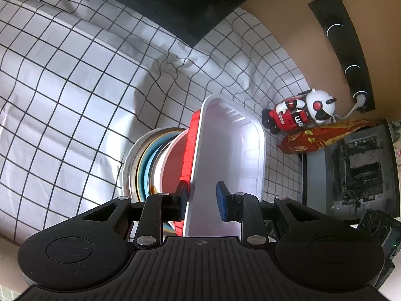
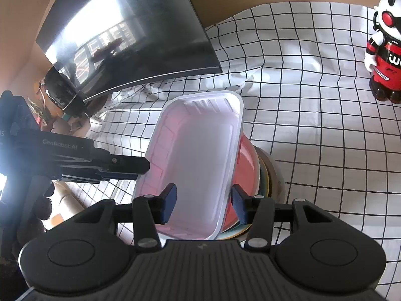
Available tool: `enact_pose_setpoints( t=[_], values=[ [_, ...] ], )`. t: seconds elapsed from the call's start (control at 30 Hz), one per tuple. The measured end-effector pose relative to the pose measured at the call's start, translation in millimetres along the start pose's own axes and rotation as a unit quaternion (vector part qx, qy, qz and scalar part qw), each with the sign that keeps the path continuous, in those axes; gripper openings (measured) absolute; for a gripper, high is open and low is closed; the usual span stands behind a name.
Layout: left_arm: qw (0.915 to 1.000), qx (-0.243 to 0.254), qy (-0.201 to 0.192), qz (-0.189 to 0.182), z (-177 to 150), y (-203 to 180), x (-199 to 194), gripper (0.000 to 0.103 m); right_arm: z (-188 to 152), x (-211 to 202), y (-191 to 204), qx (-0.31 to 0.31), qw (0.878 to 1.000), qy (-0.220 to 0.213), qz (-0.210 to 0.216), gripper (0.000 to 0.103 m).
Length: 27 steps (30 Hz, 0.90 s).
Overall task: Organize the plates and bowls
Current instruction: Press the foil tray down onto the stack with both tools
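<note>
A white rectangular tray (image 1: 230, 150) (image 2: 198, 150) lies tilted on a red bowl (image 1: 178, 155) (image 2: 246, 160). The bowl tops a stack of plates (image 1: 140, 165) (image 2: 273, 178) on the checked cloth. My left gripper (image 1: 201, 198) is open and straddles the tray's left wall. Its outer pad is against the rim and its inner pad stands clear inside the tray. At the opposite wall my right gripper (image 2: 204, 203) is open too, with one pad inside the tray and one just outside the rim. In the right wrist view the left gripper's finger (image 2: 140, 165) reaches the tray's left edge.
A dark curved monitor (image 1: 175, 0) (image 2: 125, 37) stands behind the stack. A red and white toy figure (image 1: 298, 115) (image 2: 386, 55), a red snack bag (image 1: 320, 138) and an open computer case (image 1: 358, 165) sit to the right. The checked cloth (image 1: 62, 100) (image 2: 313, 125) is rumpled near the monitor.
</note>
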<state>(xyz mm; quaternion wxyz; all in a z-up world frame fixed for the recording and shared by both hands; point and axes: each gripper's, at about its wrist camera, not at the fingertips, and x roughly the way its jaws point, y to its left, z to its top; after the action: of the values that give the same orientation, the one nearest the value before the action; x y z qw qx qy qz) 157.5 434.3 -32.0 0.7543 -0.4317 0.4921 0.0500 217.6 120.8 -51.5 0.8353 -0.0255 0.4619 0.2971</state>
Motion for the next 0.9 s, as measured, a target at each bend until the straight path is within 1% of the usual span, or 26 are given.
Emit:
enact_pose_setpoints(
  t=[0.3, 0.47, 0.53, 0.7, 0.83, 0.9],
  values=[
    [1.0, 0.003, 0.004, -0.001, 0, -1, 0, 0.028, -2, -3, -1, 0.0, 1.0, -0.001, -0.001, 0.049],
    [0.9998, 0.012, -0.005, 0.011, 0, 0, -3, 0.028, -3, -1, -1, 0.002, 1.0, 0.002, 0.001, 0.049],
    [0.9998, 0.017, -0.011, 0.01, 0, 0, -7, 0.028, -4, -2, -1, 0.006, 1.0, -0.001, -0.002, 0.049],
    [0.9995, 0.024, -0.021, -0.002, 3, 1, -16, 0.028, -4, -7, -3, 0.022, 0.999, -0.016, -0.023, 0.049],
    [0.9985, 0.044, -0.034, 0.002, 6, 1, -20, 0.028, -8, -17, 2, 0.031, 0.997, -0.044, -0.049, 0.049],
    [0.998, 0.054, -0.033, -0.007, 7, 2, -20, 0.028, -11, -21, 6, 0.039, 0.996, -0.057, -0.063, 0.049]
  ],
)
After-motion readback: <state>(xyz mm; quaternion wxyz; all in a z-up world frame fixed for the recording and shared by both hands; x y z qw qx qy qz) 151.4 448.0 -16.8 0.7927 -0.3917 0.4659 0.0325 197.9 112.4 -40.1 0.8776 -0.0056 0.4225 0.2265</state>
